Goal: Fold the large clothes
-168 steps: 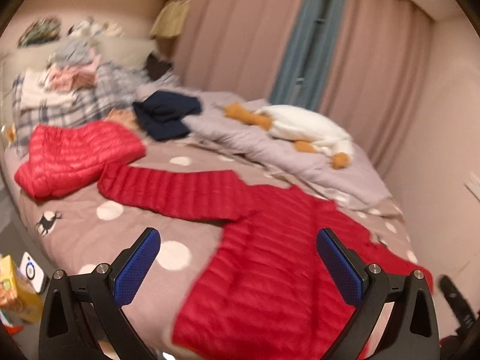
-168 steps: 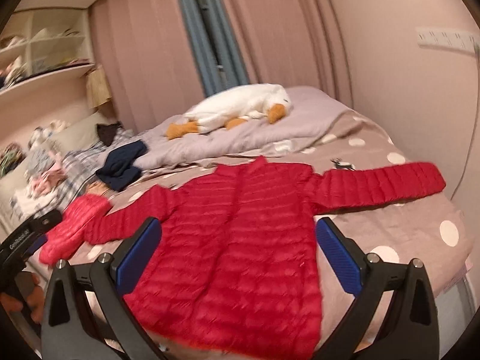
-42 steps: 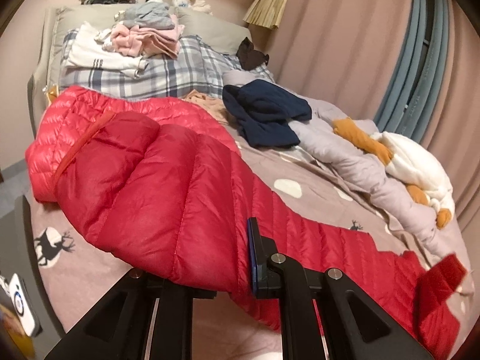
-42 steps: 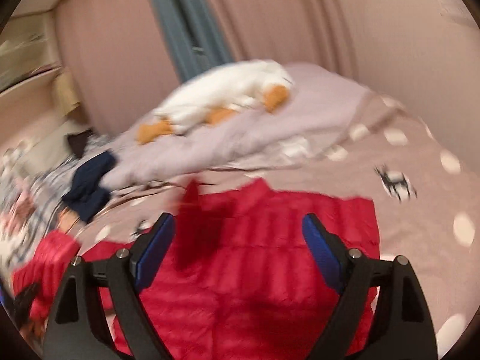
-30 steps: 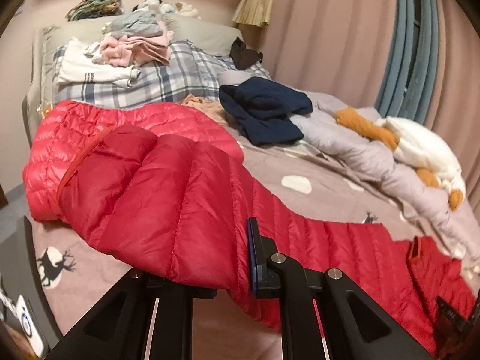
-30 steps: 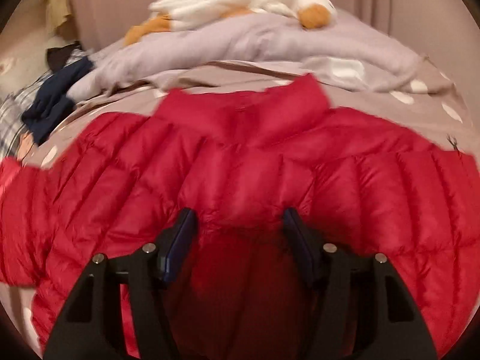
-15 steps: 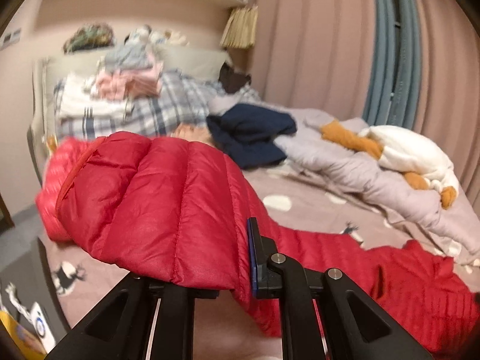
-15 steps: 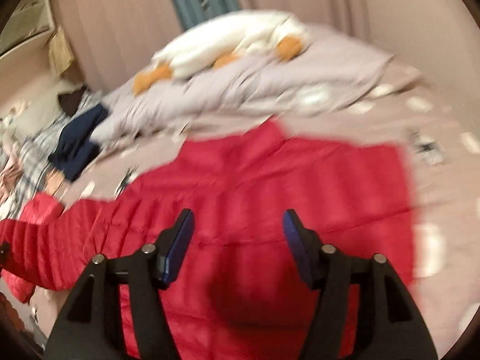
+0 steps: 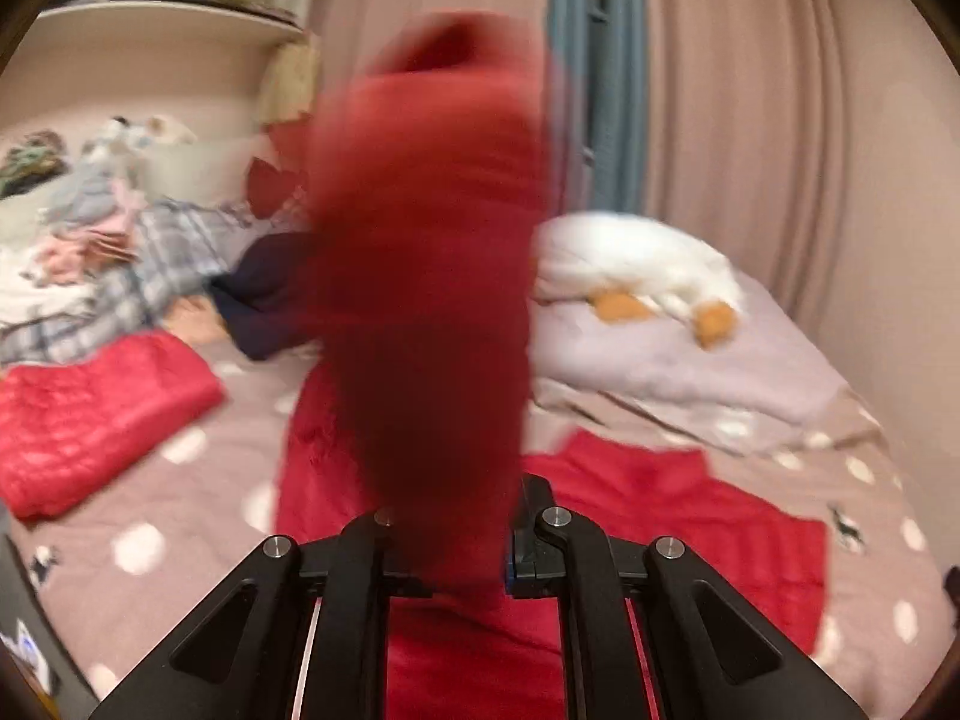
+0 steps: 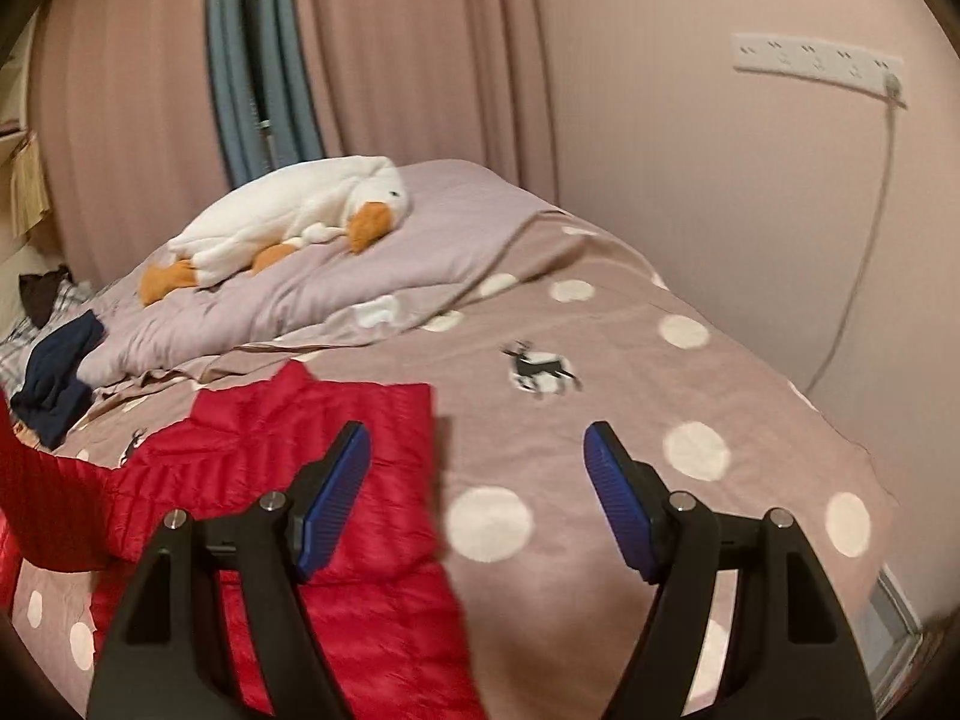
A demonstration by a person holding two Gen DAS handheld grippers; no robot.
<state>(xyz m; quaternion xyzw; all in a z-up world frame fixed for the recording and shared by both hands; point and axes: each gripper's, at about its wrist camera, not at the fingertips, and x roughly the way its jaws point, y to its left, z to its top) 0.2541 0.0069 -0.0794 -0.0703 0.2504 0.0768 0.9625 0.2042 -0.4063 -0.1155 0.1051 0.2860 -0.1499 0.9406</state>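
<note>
Keep left claw (image 9: 447,546) clenched on the red jacket sleeve (image 9: 426,276), lay it flat across the body (image 10: 336,480), right claw (image 10: 474,498) released, opening wider, empty.

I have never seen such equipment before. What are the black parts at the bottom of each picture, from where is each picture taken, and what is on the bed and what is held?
The black parts are hand-held grippers; a person carries one in each hand, and a camera on each looks forward along its fingers. On the bed lies a red down jacket, partly folded, with a plush goose and a second red jacket nearby. The left gripper is shut on the jacket's sleeve, lifted and blurred. The right gripper is open with nothing between its fingers; its jaws have just been opening.
</note>
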